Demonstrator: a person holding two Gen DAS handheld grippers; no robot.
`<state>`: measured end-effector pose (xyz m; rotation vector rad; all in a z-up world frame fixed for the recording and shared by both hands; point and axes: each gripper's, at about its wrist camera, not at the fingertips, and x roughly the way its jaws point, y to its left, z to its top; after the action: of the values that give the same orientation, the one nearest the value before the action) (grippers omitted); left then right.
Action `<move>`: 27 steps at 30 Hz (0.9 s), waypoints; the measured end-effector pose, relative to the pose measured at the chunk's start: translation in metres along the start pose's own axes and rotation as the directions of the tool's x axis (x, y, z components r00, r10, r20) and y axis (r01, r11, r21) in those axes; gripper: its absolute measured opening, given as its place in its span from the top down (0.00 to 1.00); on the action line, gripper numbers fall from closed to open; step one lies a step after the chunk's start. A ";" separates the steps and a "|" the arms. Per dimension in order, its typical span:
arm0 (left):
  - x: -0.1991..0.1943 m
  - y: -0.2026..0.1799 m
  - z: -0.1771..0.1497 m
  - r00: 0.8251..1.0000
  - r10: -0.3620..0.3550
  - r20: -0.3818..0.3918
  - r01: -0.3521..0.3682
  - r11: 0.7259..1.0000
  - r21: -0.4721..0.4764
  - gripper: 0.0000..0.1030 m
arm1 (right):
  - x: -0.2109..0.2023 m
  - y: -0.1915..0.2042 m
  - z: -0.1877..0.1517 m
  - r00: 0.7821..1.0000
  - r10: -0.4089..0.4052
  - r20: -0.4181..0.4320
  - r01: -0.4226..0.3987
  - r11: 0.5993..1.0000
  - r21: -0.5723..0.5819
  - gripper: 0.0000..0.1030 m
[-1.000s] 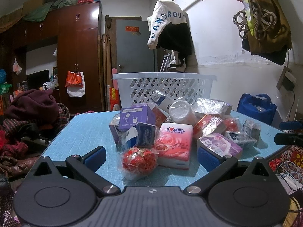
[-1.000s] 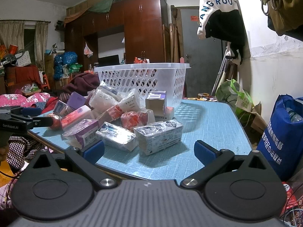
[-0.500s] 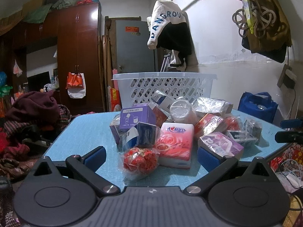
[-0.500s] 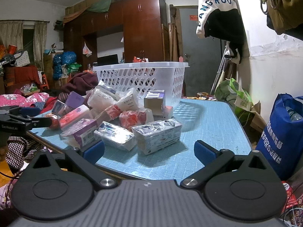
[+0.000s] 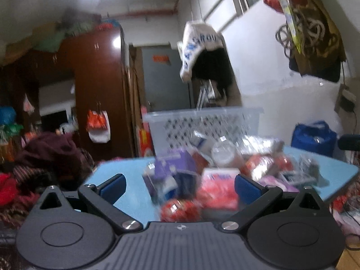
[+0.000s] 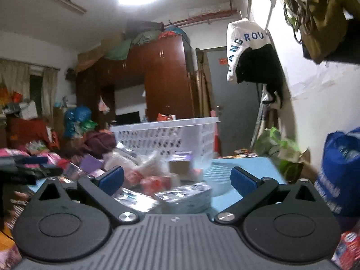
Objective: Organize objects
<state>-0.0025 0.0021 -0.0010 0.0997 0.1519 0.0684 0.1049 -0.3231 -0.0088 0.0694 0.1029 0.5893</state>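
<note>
A pile of packaged goods lies on the blue table, blurred by motion. Nearest the left gripper are a red wrapped bundle, a pink tissue pack and a purple box. The white lattice basket stands behind the pile. The left gripper is open and empty, short of the pile. The right gripper is open and empty; a clear-wrapped box lies just ahead of it, with the basket behind.
A dark wardrobe and a grey door stand behind the table. Clothes are heaped at the left. A blue bag sits at the right by the wall. A jacket hangs above.
Both cameras have tilted upward, so the ceiling light shows and the table sits lower in view. The left view is now motion-blurred. Both grippers stay open.
</note>
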 end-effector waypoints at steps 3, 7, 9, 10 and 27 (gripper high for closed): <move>0.010 0.008 0.001 0.996 -0.036 -0.085 0.036 0.999 0.002 0.00 | 0.010 -0.005 0.000 0.993 -0.045 -0.105 0.043 0.999 -0.026 0.00; 0.015 0.021 -0.007 0.988 -0.122 -0.098 0.117 0.991 -0.062 0.00 | 0.024 -0.013 -0.007 0.987 -0.005 -0.161 0.006 1.000 0.002 0.00; 0.019 0.021 -0.010 0.986 -0.134 -0.102 0.130 0.990 -0.049 0.00 | 0.032 -0.012 -0.010 0.982 -0.001 -0.187 0.001 1.000 -0.003 0.00; 0.020 0.020 -0.011 0.985 -0.141 -0.100 0.137 0.990 -0.044 0.00 | 0.035 -0.012 -0.010 0.982 -0.001 -0.190 -0.002 1.000 -0.012 0.01; 0.027 0.029 -0.024 0.967 -0.233 -0.106 0.232 0.972 -0.025 0.50 | 0.055 -0.017 -0.011 0.968 0.072 -0.239 -0.075 0.997 0.000 0.55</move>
<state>0.0188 0.0356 -0.0254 0.0652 0.2707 -0.1601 0.1588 -0.3058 -0.0253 -0.0067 0.3328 0.6709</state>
